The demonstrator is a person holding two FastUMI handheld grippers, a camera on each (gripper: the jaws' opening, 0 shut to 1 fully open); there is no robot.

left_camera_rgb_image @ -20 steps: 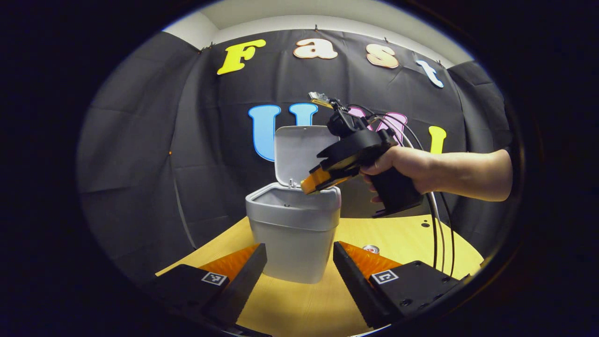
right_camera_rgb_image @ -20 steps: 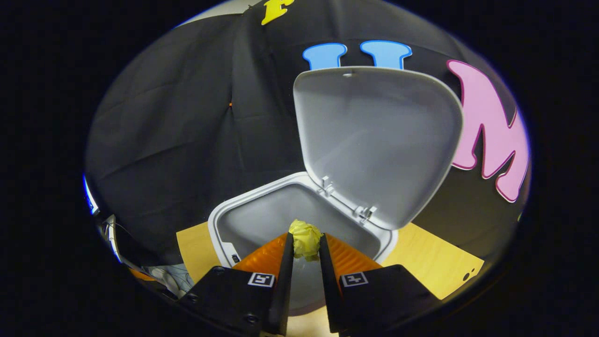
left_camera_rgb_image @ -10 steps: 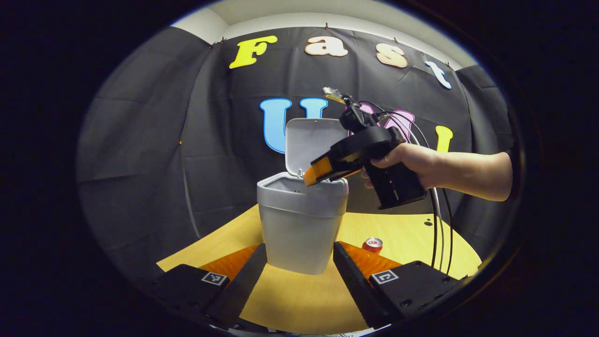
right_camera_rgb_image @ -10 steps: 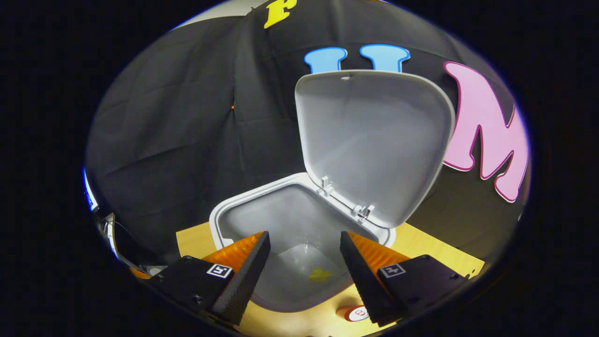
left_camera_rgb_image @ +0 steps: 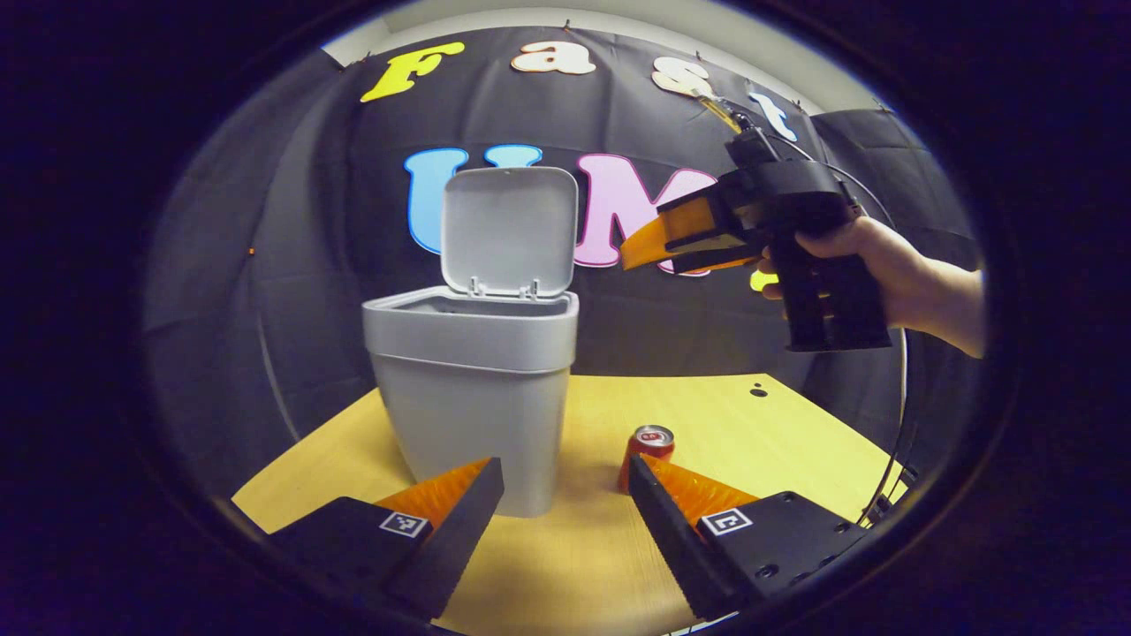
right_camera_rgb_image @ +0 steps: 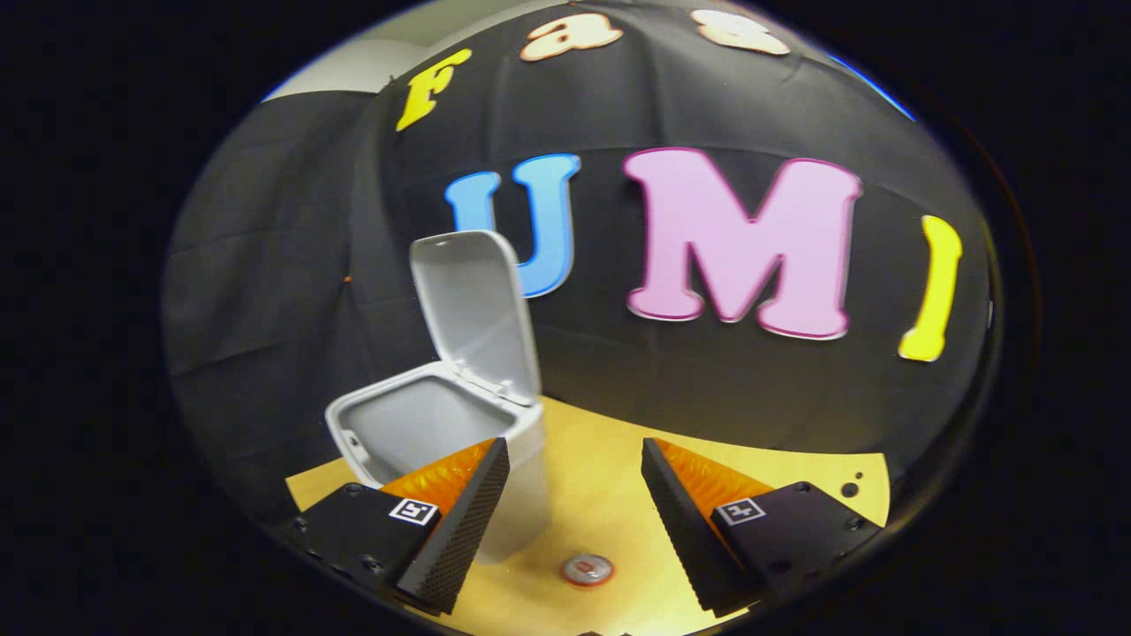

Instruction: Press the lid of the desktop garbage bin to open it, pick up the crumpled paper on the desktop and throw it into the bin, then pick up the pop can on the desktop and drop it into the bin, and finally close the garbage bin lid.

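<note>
with the bin [left_camera_rgb_image: 473, 389] open and both my claws empty and spread, i next lower my right claw [right_camera_rgb_image: 574, 495] onto the pop can [right_camera_rgb_image: 587, 569].

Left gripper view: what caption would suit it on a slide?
Grey bin with lid raised, pop can upright beside it, right gripper held high, empty.

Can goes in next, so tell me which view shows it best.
Left gripper view: the can stands upright on the table, side and top visible, right of the bin. Right gripper view shows only its top from above.
</note>
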